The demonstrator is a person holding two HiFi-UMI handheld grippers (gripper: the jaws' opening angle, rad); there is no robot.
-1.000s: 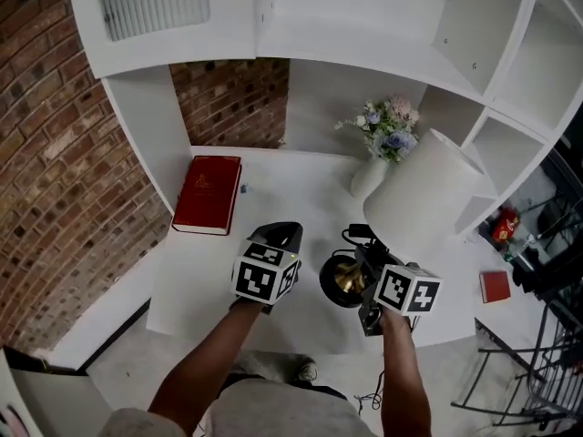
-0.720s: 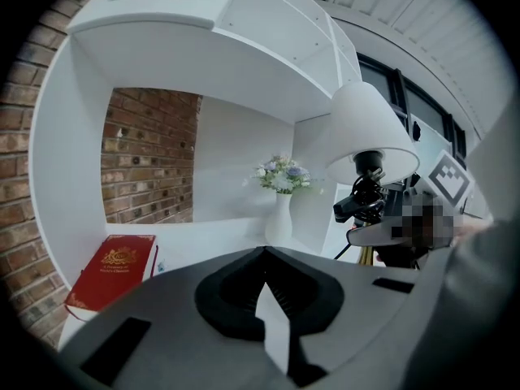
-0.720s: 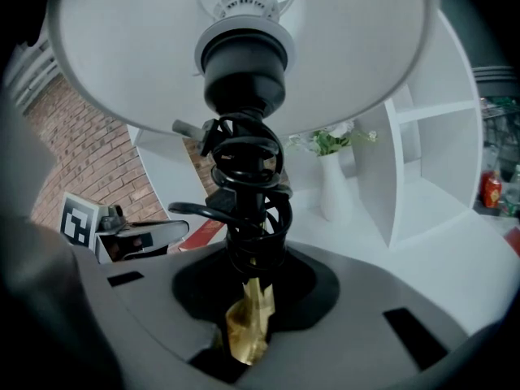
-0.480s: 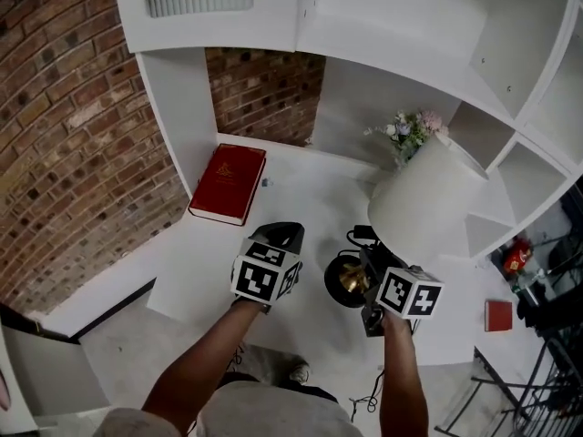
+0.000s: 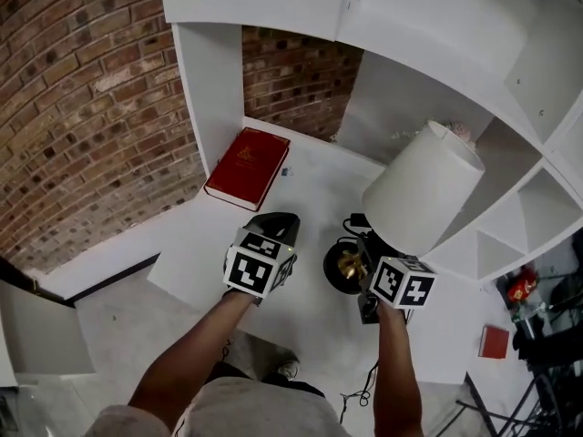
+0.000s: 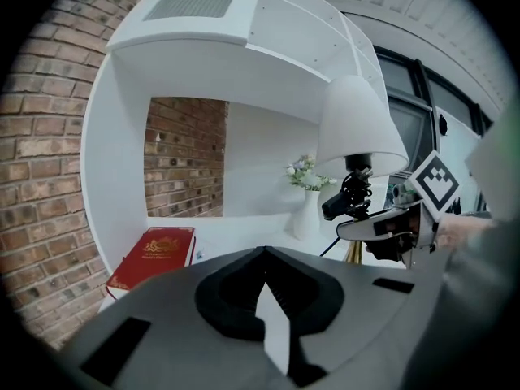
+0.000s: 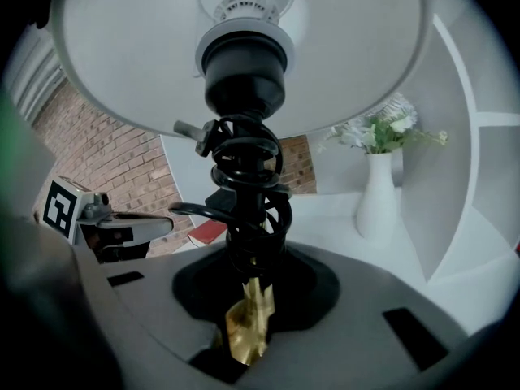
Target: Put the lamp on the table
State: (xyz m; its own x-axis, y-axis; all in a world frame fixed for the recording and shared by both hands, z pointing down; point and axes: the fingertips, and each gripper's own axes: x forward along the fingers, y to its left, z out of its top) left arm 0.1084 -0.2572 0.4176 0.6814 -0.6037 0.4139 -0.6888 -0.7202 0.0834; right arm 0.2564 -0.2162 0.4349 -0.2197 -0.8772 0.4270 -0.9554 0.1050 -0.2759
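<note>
Lamp (image 5: pixel 424 189) stem clamped in right hand-held gripper (image 5: pixel 353 267), tilted down | left hand-held gripper (image 5: pixel 278 220) closed, empty, alongside

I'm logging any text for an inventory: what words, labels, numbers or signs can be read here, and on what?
Nothing can be quoted.
Red hardcover book: gold stamping on the cover, too small to read.
Black-and-white marker cubes: square patterns only, no letters.
White-shaded lamp with a brass stem: no print visible.
Small red object at the lower right: too small to tell.

Brick wall (image 5: pixel 82 107), white shelving (image 5: pixel 410 25)
</note>
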